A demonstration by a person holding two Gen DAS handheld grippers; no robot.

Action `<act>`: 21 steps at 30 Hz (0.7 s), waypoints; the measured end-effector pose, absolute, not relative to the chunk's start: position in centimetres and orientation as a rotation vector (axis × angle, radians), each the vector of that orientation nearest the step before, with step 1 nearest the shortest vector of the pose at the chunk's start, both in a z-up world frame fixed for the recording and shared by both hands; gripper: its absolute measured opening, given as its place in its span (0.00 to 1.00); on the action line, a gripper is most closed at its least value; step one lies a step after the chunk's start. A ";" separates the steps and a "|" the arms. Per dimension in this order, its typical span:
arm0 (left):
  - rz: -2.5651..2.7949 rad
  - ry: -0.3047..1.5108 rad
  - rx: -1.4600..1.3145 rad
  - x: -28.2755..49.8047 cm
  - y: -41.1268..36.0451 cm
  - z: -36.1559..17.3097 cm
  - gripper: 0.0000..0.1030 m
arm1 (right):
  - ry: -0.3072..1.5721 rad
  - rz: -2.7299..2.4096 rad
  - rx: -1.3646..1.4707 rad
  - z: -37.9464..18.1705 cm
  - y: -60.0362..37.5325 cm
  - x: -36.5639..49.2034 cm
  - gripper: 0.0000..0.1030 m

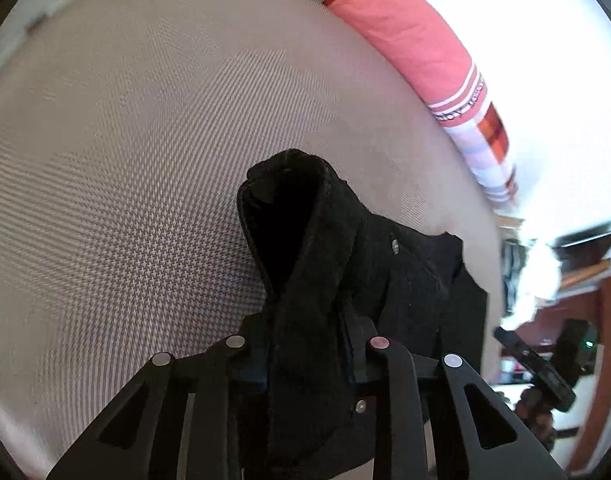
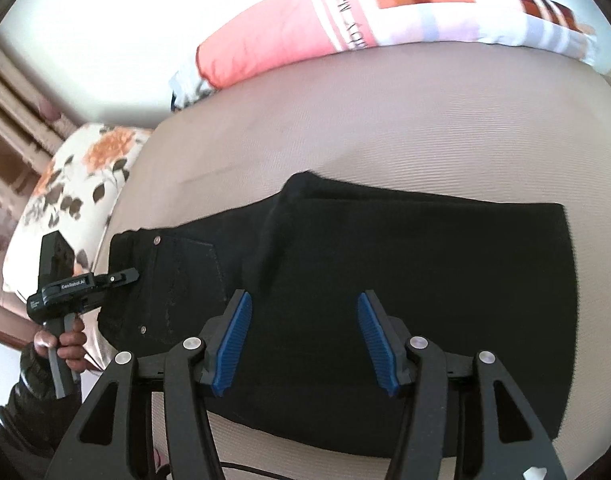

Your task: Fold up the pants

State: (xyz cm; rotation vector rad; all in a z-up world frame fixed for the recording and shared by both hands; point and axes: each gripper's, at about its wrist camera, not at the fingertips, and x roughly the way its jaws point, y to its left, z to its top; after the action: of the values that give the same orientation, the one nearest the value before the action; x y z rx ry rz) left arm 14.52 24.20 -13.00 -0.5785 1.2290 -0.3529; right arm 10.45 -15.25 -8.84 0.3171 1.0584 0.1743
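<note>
- Pants (image 2: 385, 280): black, lying flat on the beige bed (image 2: 385, 112), already doubled over, with the long axis running from 9 to 3 o'clock in the right wrist view; waistband, pocket and rivets sit at the 9 o'clock end, the folded edge at 3 o'clock.
- Left gripper (image 1: 309, 356): its jaws are closed on a bunched ridge of the pants' fabric (a rivet shows just below the pinch), and the cloth rises from the pinch toward 12 o'clock in its own view. No gap shows between jaws and cloth.
- In the right wrist view the left gripper appears at 9 o'clock, by the waistband end, with the person's hand (image 2: 65, 344) around its handle at about 8 o'clock.
- Right gripper (image 2: 305, 336): blue pads apart, nothing between them; it hangs over the mid-length of the pants, nearer the 6 o'clock edge (whether the tips touch cloth I cannot tell).
- The relation that matters: the waist end lies at 9 o'clock from the right gripper, and the left hand is clearly nearer to it and already has it.
- My judgement: the next fold carries the waist end along the long axis toward 3 o'clock, so the left gripper leads while the right can pin or take the near edge.
- Pillows: a striped one (image 2: 345, 28) at 12 o'clock, a floral one (image 2: 73, 188) at 9 o'clock, both clear of the pants.
</note>
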 end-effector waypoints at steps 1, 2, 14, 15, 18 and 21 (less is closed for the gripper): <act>-0.334 1.221 -0.554 14.3 23.7 -12.4 0.23 | 1.047 0.167 0.327 -8.6 -16.0 10.1 0.52; -0.312 1.209 -0.522 13.9 22.9 -11.4 0.22 | 1.034 0.161 0.341 -8.4 -16.8 9.7 0.52; -0.370 1.114 -0.425 11.6 9.5 -3.2 0.11 | 0.954 0.106 0.477 -7.4 -26.5 7.2 0.52; -0.378 1.118 -0.407 11.6 8.2 -3.1 0.11 | 0.938 0.103 0.478 -7.1 -27.3 7.0 0.52; -0.418 1.137 -0.361 11.6 3.4 -3.1 0.11 | 0.910 0.085 0.493 -6.4 -29.5 6.4 0.53; -0.465 1.147 -0.322 11.7 -1.0 -3.0 0.11 | 0.882 0.052 0.501 -6.1 -31.2 5.6 0.53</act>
State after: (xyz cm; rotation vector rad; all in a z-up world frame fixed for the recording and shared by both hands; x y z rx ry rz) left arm 11.65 -1.01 -2.95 -0.3221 1.1475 -0.4655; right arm 5.65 -31.25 -6.06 0.5012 0.8824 0.0524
